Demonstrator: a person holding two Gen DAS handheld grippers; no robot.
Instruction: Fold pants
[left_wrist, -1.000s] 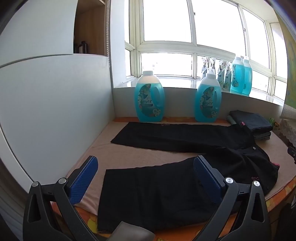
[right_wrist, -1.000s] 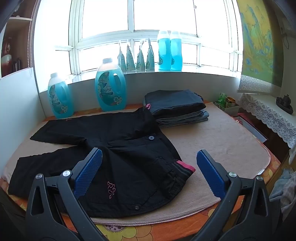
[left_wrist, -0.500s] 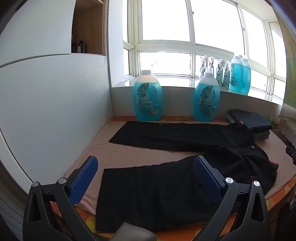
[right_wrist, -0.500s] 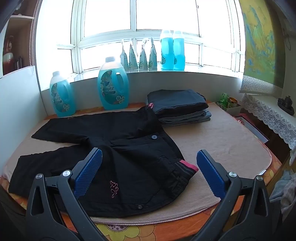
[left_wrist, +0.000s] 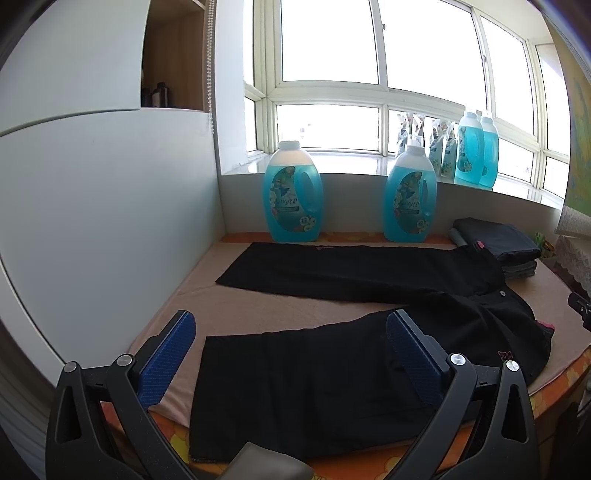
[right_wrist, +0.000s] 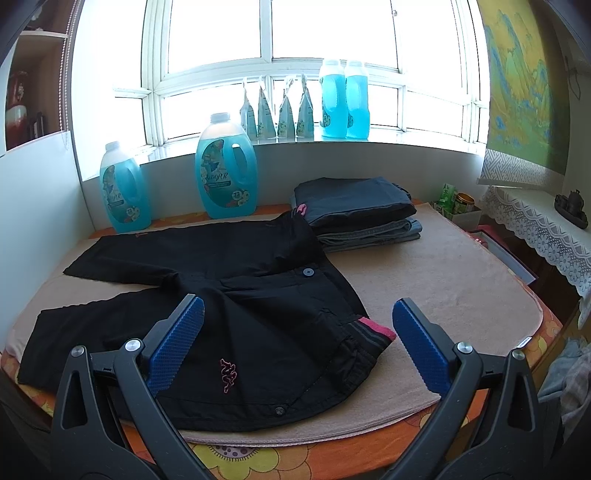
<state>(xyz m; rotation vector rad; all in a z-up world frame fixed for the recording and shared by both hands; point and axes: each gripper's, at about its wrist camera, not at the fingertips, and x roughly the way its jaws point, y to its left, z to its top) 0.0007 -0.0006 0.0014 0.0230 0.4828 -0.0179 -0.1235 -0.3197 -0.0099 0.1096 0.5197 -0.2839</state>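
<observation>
Black pants lie spread flat on the tan mat, both legs splayed apart toward the left end, waistband w/ pink trim near the front-right. No fold made yet, by the look of it.

Left gripper hangs over the near leg's cuff at the front-left corner, claw wide open, nothing in it. Right gripper hovers above the waist area, also spread wide, empty.

Risks from here, as I judge it: the fabric looks thin and limp, so a pinch may take only the top layer and the leg would drag crooked. The near leg runs right along the front edge; a sloppy lift could let it slide off. The far leg lies close to the two blue detergent jugs at the back edge, and the waist's far corner touches the stack of folded clothes at the back-right; a wide sweep could nudge either.

Open room: bare mat on the right end, plus a strip btwn the legs. Left side is boxed in by the white wall panel, so little swing space there.
</observation>
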